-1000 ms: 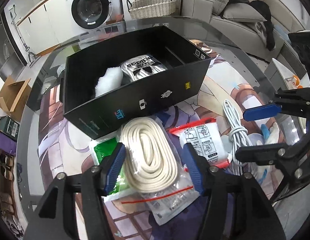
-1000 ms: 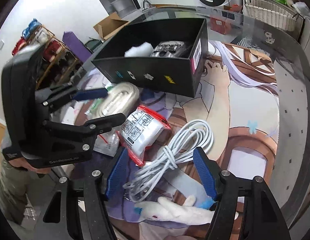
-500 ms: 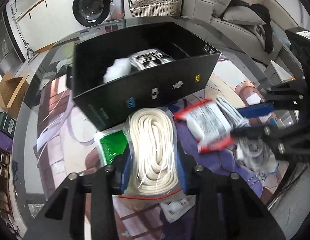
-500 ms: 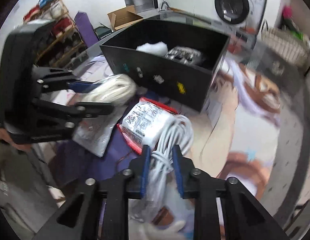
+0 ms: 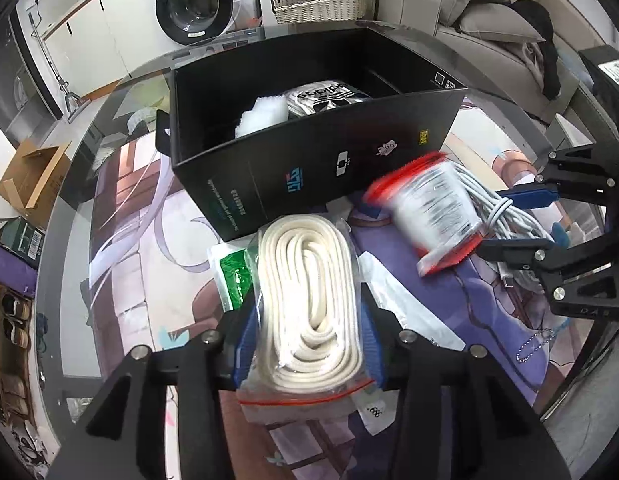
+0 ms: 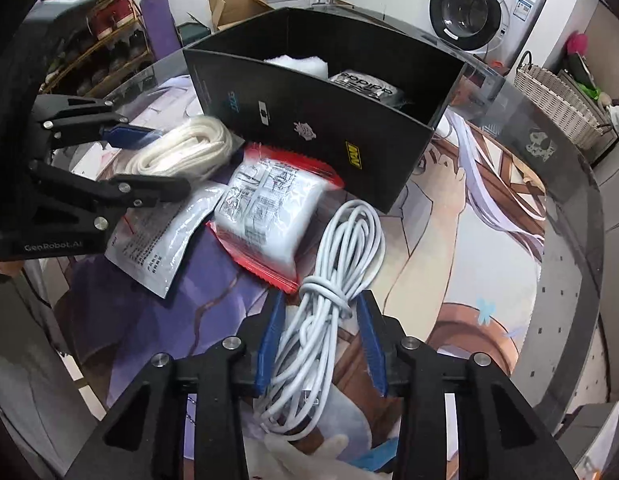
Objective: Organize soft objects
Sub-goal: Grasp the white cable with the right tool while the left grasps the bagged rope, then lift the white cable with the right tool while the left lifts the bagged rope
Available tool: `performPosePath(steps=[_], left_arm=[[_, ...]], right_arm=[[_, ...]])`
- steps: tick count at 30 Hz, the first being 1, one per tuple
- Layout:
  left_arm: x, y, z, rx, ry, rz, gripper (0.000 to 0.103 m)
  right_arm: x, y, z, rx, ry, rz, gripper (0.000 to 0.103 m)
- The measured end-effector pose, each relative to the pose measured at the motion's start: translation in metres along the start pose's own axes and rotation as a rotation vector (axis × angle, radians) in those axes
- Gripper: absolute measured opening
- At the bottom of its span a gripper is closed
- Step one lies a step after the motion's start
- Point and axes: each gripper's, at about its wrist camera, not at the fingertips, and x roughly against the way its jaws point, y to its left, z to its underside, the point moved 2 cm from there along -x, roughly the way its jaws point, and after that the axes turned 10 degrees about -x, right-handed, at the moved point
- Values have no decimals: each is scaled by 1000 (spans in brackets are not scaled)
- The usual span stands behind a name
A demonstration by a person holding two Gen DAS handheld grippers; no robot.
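A zip bag with a coil of white rope (image 5: 309,300) lies in front of the black box (image 5: 349,160). My left gripper (image 5: 308,308) has both blue pads pressed on the bag's sides; its jaws are opening slightly. A bundled white cable (image 6: 329,280) lies on the mat between the pads of my right gripper (image 6: 320,304). Those jaws are opening, and a gap shows beside the right pad. A red-edged white pack (image 6: 269,216) leans on the cable's far end. The box holds a white fluffy piece (image 5: 263,114) and a silver printed pouch (image 5: 321,98).
A green pack (image 5: 233,276) and a flat white pouch (image 6: 157,240) lie beside the rope bag. A white plush toy (image 6: 309,452) sits under my right gripper. The round glass table's rim (image 6: 569,240) curves to the right. A wicker basket (image 5: 321,0) stands beyond the table.
Both grippers came down from wide open. The left closed on the rope bag. The right pinched the cable tight, then loosened. The red-edged pack shifted toward the box.
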Motion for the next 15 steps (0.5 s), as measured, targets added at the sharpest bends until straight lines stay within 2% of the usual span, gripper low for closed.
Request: performPosePath(steps=[2,5,12,15], left_arm=[[0,-2,1,-7,-3,-8,37],[2,-8,2,-25,-13,-6,35],[9,-6,2,-35,-33,-3,34],[15,-4,0,-36,-55,0,34]], right_arm=[[1,-1,0,17,-8,-23,25],[3,5,2,48,-23,14,25],[20,4,4,17,-77,-14,25],[32,3,2,2,-140,-30,25]])
